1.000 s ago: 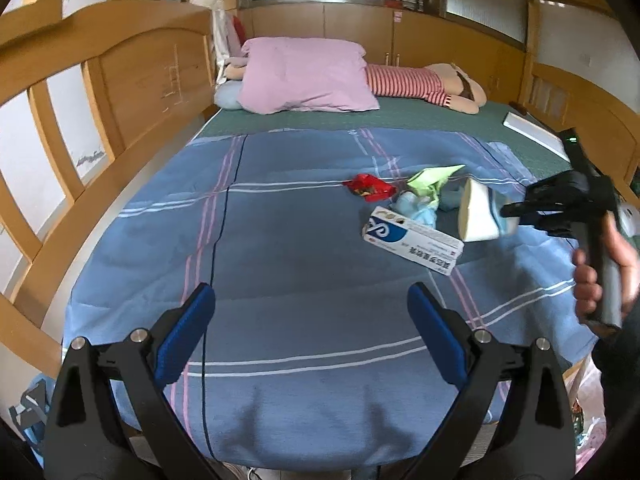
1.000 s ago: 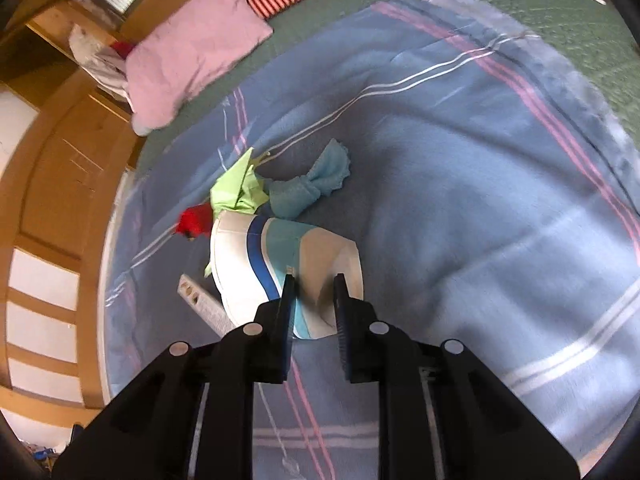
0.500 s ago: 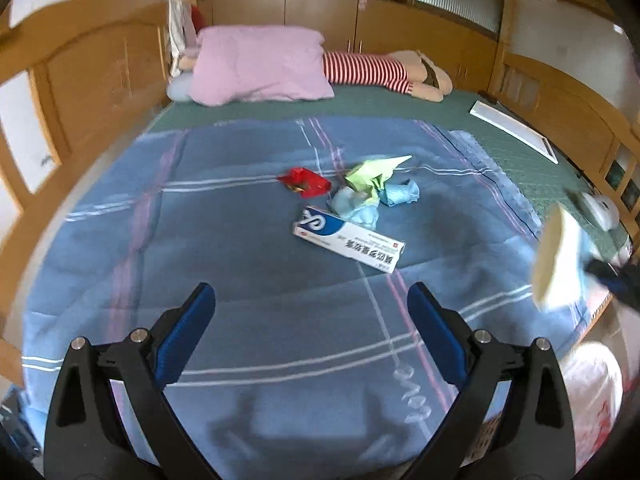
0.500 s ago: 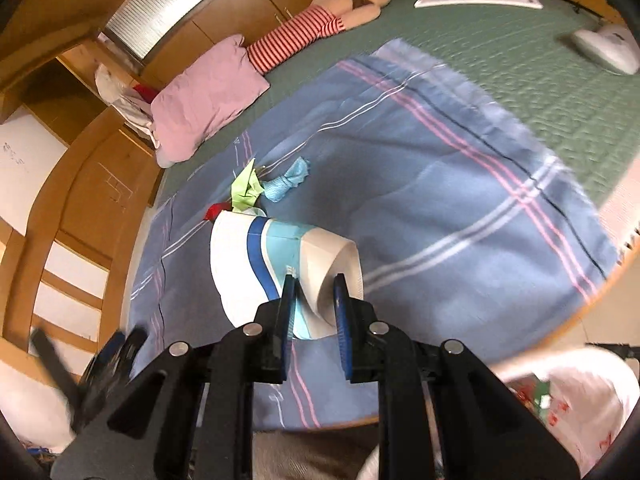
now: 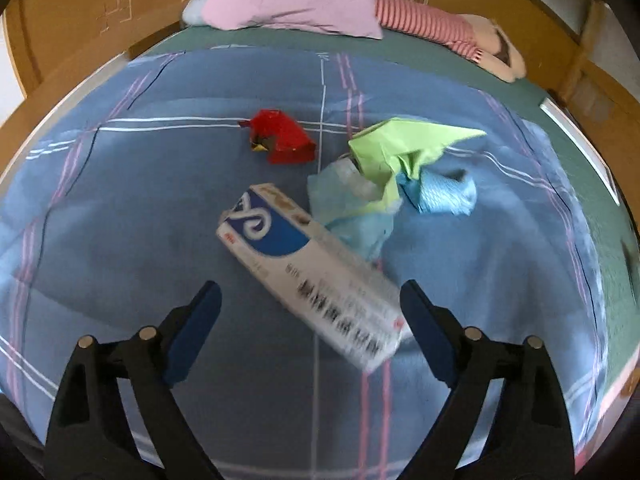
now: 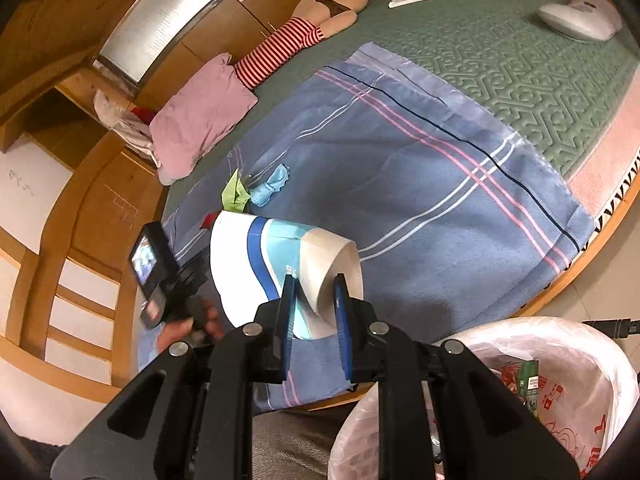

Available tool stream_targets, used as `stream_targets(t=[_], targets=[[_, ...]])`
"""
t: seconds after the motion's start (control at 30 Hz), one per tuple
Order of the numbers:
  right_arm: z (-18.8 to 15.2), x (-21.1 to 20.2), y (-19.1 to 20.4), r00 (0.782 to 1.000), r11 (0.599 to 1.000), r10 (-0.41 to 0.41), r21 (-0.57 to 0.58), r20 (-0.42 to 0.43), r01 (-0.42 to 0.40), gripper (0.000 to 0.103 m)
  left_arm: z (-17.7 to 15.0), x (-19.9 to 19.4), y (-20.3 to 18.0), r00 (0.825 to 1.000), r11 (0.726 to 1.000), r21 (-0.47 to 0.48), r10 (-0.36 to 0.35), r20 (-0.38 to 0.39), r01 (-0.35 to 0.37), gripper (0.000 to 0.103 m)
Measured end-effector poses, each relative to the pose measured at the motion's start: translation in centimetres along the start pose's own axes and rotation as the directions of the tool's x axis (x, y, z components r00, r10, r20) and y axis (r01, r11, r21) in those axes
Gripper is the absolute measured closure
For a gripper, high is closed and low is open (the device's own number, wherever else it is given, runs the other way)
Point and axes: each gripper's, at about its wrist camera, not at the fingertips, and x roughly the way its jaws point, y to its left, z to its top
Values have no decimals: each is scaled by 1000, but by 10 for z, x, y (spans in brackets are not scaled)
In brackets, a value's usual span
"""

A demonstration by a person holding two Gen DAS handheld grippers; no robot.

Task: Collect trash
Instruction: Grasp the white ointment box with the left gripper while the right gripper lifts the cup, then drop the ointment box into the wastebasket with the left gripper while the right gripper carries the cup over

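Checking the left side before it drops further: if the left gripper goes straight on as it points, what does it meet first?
Most likely the white and blue box on the blue blanket; the left gripper, its jaws closing, frames it without touching.

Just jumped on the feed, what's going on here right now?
A person is clearing litter off a bed with two handheld grippers. The right gripper is clamped on a paper cup, near the lined trash bin beside the bed. The left gripper hangs over the toothpaste box, jaws closing but not touching it. The red wrapper, green paper and blue scraps lie on the blanket.
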Motion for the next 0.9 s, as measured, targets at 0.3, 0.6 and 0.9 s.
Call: stream_targets(t=[0.3, 0.6, 0.9], targets=[[1, -12, -14, 1000, 1000, -3, 26, -2, 4, 83, 11, 42, -14, 995, 986, -152, 60, -74, -71, 40], [-5, -26, -7, 1000, 1000, 11, 16, 25, -11, 83, -3, 1, 10, 998, 985, -167, 24, -60, -33, 55], [-29, -52, 15, 994, 999, 24, -28, 110, -21, 83, -42, -134, 36, 983, 1000, 0, 22, 183, -23, 55]])
